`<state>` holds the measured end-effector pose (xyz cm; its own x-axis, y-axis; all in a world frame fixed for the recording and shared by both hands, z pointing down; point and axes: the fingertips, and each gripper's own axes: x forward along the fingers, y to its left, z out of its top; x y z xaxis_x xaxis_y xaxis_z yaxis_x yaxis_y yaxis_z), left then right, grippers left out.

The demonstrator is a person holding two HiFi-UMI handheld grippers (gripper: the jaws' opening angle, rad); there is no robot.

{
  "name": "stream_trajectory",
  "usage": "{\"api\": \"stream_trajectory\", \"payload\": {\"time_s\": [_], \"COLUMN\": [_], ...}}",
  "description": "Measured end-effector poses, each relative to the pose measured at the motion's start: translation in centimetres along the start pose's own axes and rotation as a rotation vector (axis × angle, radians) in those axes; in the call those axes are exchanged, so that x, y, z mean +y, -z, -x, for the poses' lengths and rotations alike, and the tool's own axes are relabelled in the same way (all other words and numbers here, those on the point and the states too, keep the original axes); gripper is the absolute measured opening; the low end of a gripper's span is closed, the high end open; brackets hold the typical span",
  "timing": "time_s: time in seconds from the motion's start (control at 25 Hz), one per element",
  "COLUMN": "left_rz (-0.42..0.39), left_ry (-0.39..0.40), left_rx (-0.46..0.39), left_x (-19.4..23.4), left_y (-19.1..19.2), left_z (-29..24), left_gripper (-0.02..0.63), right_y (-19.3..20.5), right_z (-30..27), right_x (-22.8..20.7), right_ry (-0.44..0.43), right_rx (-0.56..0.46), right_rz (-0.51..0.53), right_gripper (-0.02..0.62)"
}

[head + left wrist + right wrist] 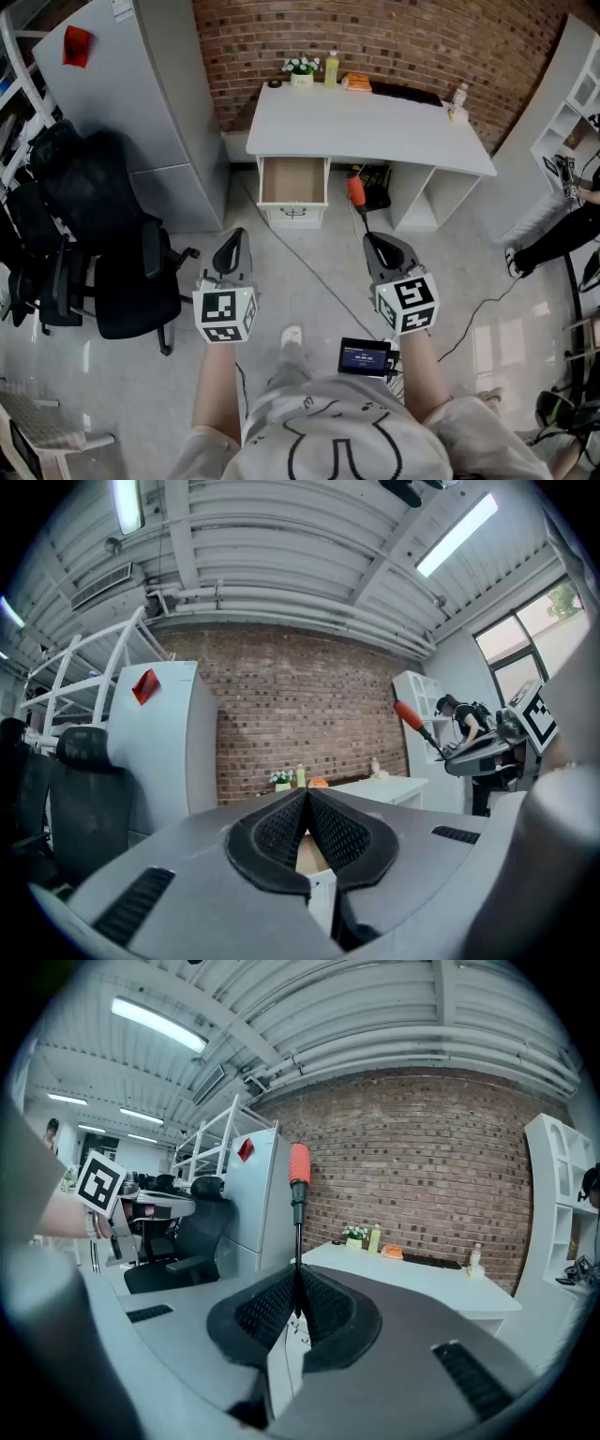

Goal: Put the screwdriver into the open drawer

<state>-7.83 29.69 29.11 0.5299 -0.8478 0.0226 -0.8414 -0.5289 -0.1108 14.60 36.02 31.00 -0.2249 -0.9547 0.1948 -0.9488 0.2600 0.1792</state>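
Observation:
A screwdriver (pixel 356 192) with an orange-red handle and a thin dark shaft stands up out of my right gripper (pixel 374 239), whose jaws are shut on the shaft. In the right gripper view the screwdriver (pixel 299 1185) points upward with the handle on top. My left gripper (pixel 232 246) is shut with nothing in it, its pads (pixel 281 833) pressed together. The open drawer (pixel 292 182) juts from the left side of the white desk (pixel 375 127), ahead of both grippers; its wooden inside looks bare. The screwdriver (pixel 412 720) also shows at the right of the left gripper view.
A black office chair (pixel 103 253) stands at the left beside a grey cabinet (pixel 141 84). On the desk's back edge are a small flower pot (pixel 301 70), a yellow bottle (pixel 331 67) and a keyboard (pixel 408 93). White shelving (pixel 572 112) and a person (pixel 562 239) are at the right. A cable (pixel 309 272) crosses the floor.

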Motion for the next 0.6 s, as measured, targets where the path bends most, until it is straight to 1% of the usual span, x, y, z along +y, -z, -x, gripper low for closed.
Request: {"api": "stream_trajectory", "payload": {"time_s": [0.16, 0.24, 0.4, 0.6], "left_rz": [0.029, 0.032, 0.034, 0.031], "left_ry": [-0.016, -0.022, -0.025, -0.01], "left_rx": [-0.079, -0.101, -0.102, -0.107], "left_x": [1.2, 1.5, 1.7, 2.1], "left_y": [-1.2, -1.5, -1.5, -1.4], "left_z": [-0.3, -0.3, -0.4, -1.1], "left_gripper": [0.011, 0.011, 0.011, 0.011], "right_y": [-1.3, -1.9, -2.5, -2.8], "right_z": [-0.5, -0.4, 0.2, 0.3], "right_x": [-0.2, -0.4, -0.9, -1.6], "right_ry": [0.003, 0.013, 0.035, 0.067], "right_rx": [-0.068, -0.115, -0.2, -0.232], "right_rz": [-0.006, -0.007, 0.008, 0.028], "right_gripper": [0.022, 0.023, 0.023, 0.023]}}
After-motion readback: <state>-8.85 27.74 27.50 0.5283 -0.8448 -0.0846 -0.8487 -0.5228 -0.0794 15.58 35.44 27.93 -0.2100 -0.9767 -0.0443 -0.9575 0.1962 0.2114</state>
